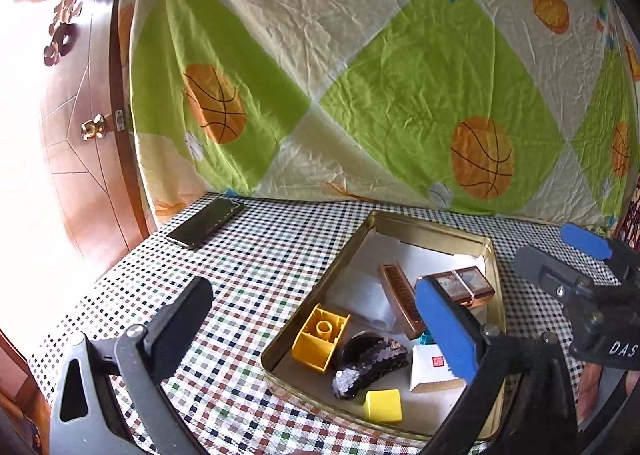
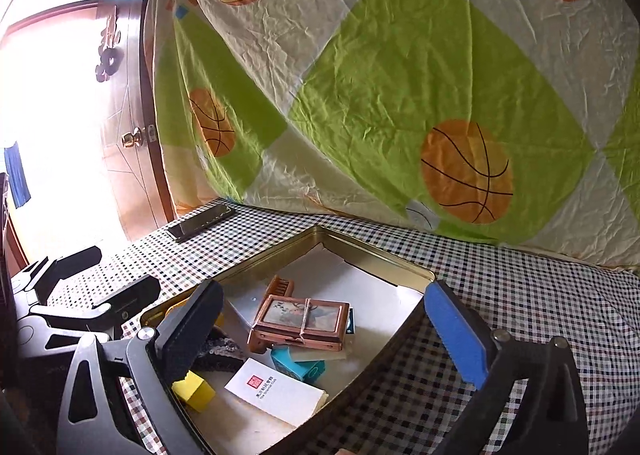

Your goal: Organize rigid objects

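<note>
We had both grippers — left [image 1: 312,319] and right [image 2: 324,319] — spread wide over the tin [image 1: 436,227], nothing between the pads. Everything rigid sat inside it: yellow brick [image 1: 318,337], sequin clip [image 1: 370,369], cube [image 1: 383,405], white box [image 2: 276,391], frame [image 2: 302,321], comb [image 1: 400,295]. Only the phone [image 1: 206,223] lay outside, far-left by the sheet [image 1: 360,75], long axis running away toward it. Left was nearer, probably — fisheye bends things.
</note>
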Motion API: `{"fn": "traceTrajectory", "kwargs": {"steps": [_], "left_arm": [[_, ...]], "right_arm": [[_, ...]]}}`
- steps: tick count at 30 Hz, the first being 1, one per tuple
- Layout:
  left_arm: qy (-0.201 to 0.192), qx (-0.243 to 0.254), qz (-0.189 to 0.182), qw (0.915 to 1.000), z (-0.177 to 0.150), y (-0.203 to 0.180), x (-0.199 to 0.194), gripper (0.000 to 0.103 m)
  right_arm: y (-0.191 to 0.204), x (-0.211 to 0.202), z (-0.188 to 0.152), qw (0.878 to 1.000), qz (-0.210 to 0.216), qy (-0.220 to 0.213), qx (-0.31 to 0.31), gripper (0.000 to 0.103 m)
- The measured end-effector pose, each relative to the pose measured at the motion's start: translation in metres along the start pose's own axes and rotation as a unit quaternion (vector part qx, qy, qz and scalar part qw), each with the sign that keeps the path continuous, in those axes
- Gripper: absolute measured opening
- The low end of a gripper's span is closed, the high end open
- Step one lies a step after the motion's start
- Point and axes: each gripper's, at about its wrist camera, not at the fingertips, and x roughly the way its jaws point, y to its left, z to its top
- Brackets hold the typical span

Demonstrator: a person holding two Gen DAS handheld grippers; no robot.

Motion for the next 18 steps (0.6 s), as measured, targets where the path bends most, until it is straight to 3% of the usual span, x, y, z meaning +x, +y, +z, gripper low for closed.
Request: {"fn": "traceTrajectory", "kwargs": {"steps": [7,18], "left_arm": [[-0.015,-0.012,-0.002,0.9998,0.003,0.008,-0.012,0.103],[-0.003,0.003,0.008,1.0,-0.007,0.005,-0.003,0.103]], "right_arm": [[0.009,-0.012,0.004,1.0,0.013,-0.01,-0.003,0.102],[0.006,-0.006,-0.006,1.0,0.024,0.004,0.01,0.102]]}}
